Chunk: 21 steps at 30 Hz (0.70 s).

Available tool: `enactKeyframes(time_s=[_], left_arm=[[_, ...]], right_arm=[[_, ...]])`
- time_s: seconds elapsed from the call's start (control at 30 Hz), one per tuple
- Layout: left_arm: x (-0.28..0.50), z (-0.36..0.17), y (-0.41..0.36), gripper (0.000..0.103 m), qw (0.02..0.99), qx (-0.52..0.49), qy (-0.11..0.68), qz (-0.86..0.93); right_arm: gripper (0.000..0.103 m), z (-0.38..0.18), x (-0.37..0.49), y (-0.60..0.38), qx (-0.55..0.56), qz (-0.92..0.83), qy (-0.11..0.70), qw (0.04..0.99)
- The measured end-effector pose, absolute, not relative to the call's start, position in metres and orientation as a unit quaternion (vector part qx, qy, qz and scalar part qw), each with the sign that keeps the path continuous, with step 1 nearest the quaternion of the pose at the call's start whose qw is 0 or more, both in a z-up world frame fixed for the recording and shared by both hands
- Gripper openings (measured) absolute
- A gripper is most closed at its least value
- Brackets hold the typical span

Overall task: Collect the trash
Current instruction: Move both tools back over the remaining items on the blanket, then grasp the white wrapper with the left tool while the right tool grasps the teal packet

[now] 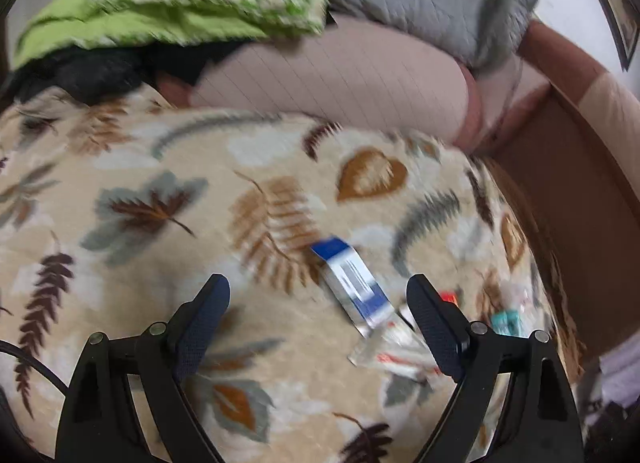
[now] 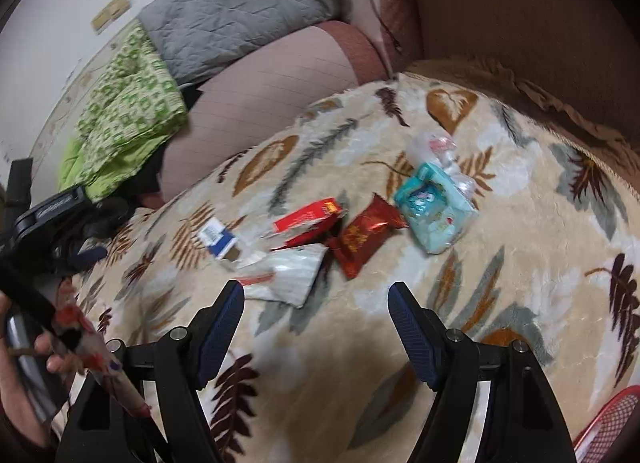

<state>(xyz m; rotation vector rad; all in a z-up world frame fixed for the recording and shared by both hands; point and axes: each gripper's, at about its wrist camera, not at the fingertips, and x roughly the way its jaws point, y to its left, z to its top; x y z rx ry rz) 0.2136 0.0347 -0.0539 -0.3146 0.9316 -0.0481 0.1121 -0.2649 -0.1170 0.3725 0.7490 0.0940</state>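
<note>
Both claws empty over the litter

Your left claw (image 1: 318, 291) hangs spread over the blue box (image 1: 352, 283), ready to pinch; your right claw (image 2: 316, 303) gapes too.

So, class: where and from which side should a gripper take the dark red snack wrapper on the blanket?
Probably from above, jaws across the narrow middle of the dark red snack wrapper. It lies flat and runs diagonally on the leaf-print blanket, so turn the open right gripper to span its short width; the crimped ends look thin.

One blue-and-white box (image 2: 218, 240), two red wrappers (image 2: 362, 239), one teal packet (image 2: 434, 215), one red basket (image 2: 612, 429)
</note>
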Motion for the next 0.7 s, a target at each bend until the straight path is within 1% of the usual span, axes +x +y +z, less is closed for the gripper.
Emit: enactKeyframes(time_s=[0.13,0.27,0.33,0.43,0.5,0.57,0.6,0.63,0.67,0.7], left_arm=[[0.214,-0.073,0.012,0.089,0.855,-0.175,0.484,-0.061],[0.212,-0.101,-0.005,0.089,0.812,-0.247,0.525,-0.067],[0.213,-0.113,-0.017,0.089,0.8,-0.247,0.542,-0.073],[0.216,-0.124,-0.03,0.089,0.796,-0.238,0.551,-0.074],[0.219,-0.131,-0.033,0.089,0.791,-0.243,0.556,-0.079],[0.222,-0.141,-0.031,0.089,0.78,-0.264,0.562,-0.078],[0.222,-0.145,-0.031,0.089,0.776,-0.272,0.564,-0.074],[0.223,-0.149,-0.032,0.089,0.772,-0.276,0.568,-0.07],[0.225,-0.153,-0.033,0.089,0.768,-0.277,0.574,-0.07],[0.227,-0.158,-0.035,0.089,0.763,-0.282,0.578,-0.071]], right_arm=[[0.079,-0.124,0.125,-0.292,0.213,0.027,0.359,0.908],[0.079,-0.122,0.141,-0.334,0.227,-0.011,0.349,0.909],[0.079,-0.123,0.155,-0.355,0.23,-0.025,0.35,0.908],[0.078,-0.138,0.185,-0.373,0.228,-0.025,0.38,0.896],[0.072,-0.153,0.199,-0.377,0.23,-0.013,0.398,0.888],[0.051,-0.165,0.197,-0.38,0.25,-0.013,0.394,0.884],[0.046,-0.17,0.192,-0.381,0.269,0.001,0.383,0.883],[0.032,-0.173,0.184,-0.382,0.285,0.011,0.372,0.883],[0.022,-0.175,0.175,-0.382,0.298,0.01,0.361,0.884],[0.022,-0.177,0.169,-0.383,0.305,0.008,0.353,0.884]])
